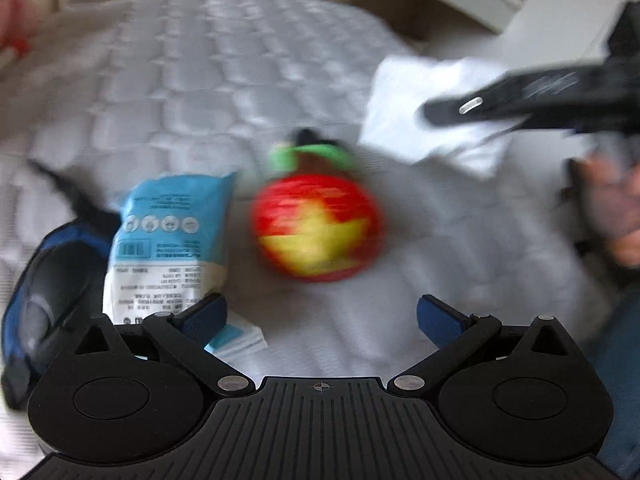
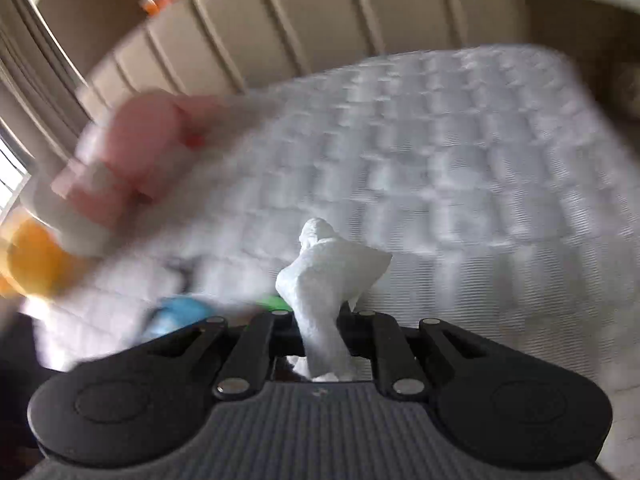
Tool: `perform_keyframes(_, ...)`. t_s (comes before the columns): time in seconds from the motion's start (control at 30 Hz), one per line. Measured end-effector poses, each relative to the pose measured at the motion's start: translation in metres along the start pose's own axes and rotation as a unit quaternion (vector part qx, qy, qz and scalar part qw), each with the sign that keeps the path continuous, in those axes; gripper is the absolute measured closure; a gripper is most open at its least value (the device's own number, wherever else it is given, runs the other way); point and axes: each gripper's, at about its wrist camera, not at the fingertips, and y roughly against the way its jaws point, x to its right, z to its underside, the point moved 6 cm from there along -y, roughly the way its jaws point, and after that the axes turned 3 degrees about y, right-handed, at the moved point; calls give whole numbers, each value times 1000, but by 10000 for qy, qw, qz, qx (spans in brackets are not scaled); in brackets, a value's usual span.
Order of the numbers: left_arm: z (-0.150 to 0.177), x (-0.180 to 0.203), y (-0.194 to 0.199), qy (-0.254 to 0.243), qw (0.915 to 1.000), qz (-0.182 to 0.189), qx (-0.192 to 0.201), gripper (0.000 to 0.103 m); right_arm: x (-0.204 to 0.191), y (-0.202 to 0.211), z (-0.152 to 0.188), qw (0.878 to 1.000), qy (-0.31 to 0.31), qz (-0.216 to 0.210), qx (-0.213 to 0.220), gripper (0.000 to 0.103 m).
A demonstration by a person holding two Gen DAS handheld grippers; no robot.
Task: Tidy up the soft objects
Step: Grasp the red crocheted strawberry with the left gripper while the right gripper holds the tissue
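Observation:
A red ball with a yellow star and green leaf top (image 1: 318,226) lies on the quilted white mattress (image 1: 200,80), just ahead of my open left gripper (image 1: 320,316), whose blue pads (image 1: 206,318) stand wide apart. A blue and white tissue pack (image 1: 168,236) lies left of the ball. My right gripper (image 2: 322,320) is shut on a crumpled white tissue (image 2: 328,276), held above the mattress (image 2: 440,180). In the left wrist view the right gripper (image 1: 472,106) hangs at the upper right with the white tissue (image 1: 416,108) spread under it.
A dark blue and black object (image 1: 48,292) lies at the left by the pack. A pink and white plush (image 2: 120,168) and an orange thing (image 2: 32,260) sit at the mattress's left edge. A padded beige headboard (image 2: 280,20) stands behind. A person's hand (image 1: 616,208) shows at right.

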Motion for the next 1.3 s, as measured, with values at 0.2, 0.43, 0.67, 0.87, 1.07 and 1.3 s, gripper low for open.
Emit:
perform_keyframes(0.2,-12,-33,10,872,9959,229,4,0,-8,-44,5,9964,-456,-291,-648,91)
perform_keyframes(0.43,-35,19,-17,4,9998,138,138,0,32,-32,29,9900,-132,1116,-858,88)
perform_keyframes(0.67,-38,41,-61,-901,9958,120,89,2,54,-16,28,9922,-597,970,-507,89)
perform_keyframes(0.87,-19,21,-34,-1856,9804,637,-158,19,13,3,28,9991,-200,317,-216,89)
perform_keyframes(1.07,-16,-10,-2,-884,9959,165,-77,5,-26,-18,57,9882,-579,-888,-1108,89)
perform_keyframes(1.3,-7,-20,5,-10,9994,273,-190,3,-6,-30,62,9892,-643,-98,-1315,81)
